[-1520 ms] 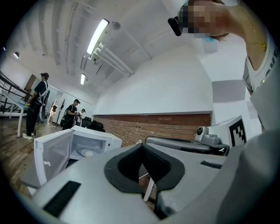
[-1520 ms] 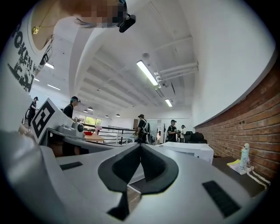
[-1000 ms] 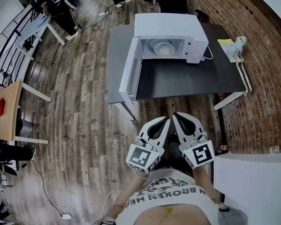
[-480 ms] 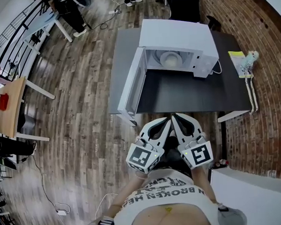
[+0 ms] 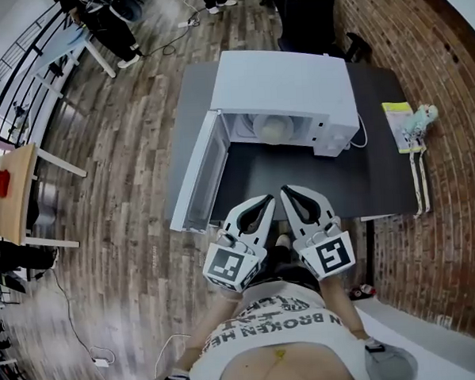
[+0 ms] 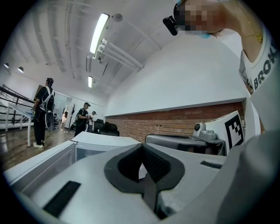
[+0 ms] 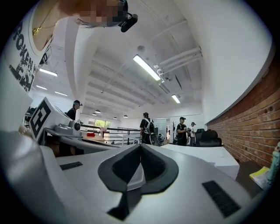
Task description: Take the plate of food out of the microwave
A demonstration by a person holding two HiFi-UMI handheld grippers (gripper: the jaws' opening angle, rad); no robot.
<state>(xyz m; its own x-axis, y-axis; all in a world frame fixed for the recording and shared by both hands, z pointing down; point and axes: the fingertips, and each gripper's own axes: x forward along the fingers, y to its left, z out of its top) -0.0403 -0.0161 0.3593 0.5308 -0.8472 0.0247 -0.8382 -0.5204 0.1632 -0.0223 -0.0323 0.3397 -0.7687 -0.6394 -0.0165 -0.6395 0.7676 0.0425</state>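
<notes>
A white microwave stands on a dark table, and its door hangs open to the left. Inside its cavity sits a pale plate of food. My left gripper and right gripper are held side by side near the table's front edge, well short of the microwave. Both are shut with nothing between their jaws. The left gripper view shows the shut left gripper with the microwave beyond it. In the right gripper view, past the shut right gripper, lies the microwave's top.
A yellow card and a small toy lie at the table's right end, against a brick wall. A dark chair stands behind the table. A wooden table is at far left. Several people stand in the background.
The table and microwave have come closer and lower in the head view. Both grippers stay shut and together, now reaching the table's front edge.
</notes>
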